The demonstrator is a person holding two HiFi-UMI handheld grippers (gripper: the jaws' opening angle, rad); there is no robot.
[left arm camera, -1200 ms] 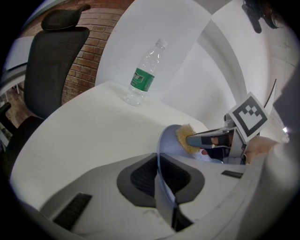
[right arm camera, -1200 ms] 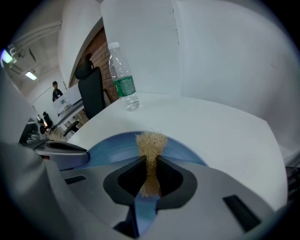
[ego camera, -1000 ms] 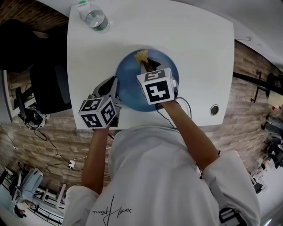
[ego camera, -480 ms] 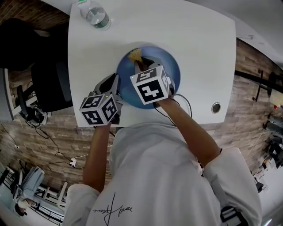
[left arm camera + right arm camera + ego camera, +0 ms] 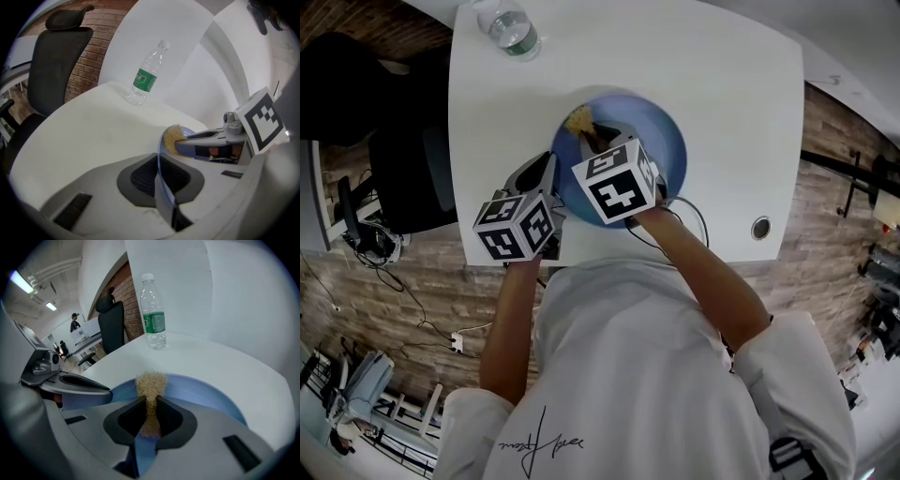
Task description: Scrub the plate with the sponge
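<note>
A blue plate (image 5: 664, 141) lies on the white table (image 5: 722, 75). My left gripper (image 5: 547, 176) is shut on the plate's near-left rim; in the left gripper view the thin blue rim (image 5: 158, 161) runs edge-on between the dark pads (image 5: 180, 178). My right gripper (image 5: 593, 138) is shut on a tan, fibrous sponge (image 5: 577, 119). The sponge tuft (image 5: 151, 382) sticks out past the pads (image 5: 169, 419) and rests on the plate (image 5: 206, 397) near its far-left rim. In the left gripper view the sponge (image 5: 172, 138) touches the rim.
A clear water bottle with a green label (image 5: 512, 25) stands at the table's far-left corner, also in both gripper views (image 5: 146, 77) (image 5: 153, 312). A black office chair (image 5: 405, 164) stands left of the table. A cable hole (image 5: 760, 228) sits near the front right edge.
My right gripper has carried the sponge leftward across the far part of the plate. My left gripper has kept its hold on the rim without moving.
</note>
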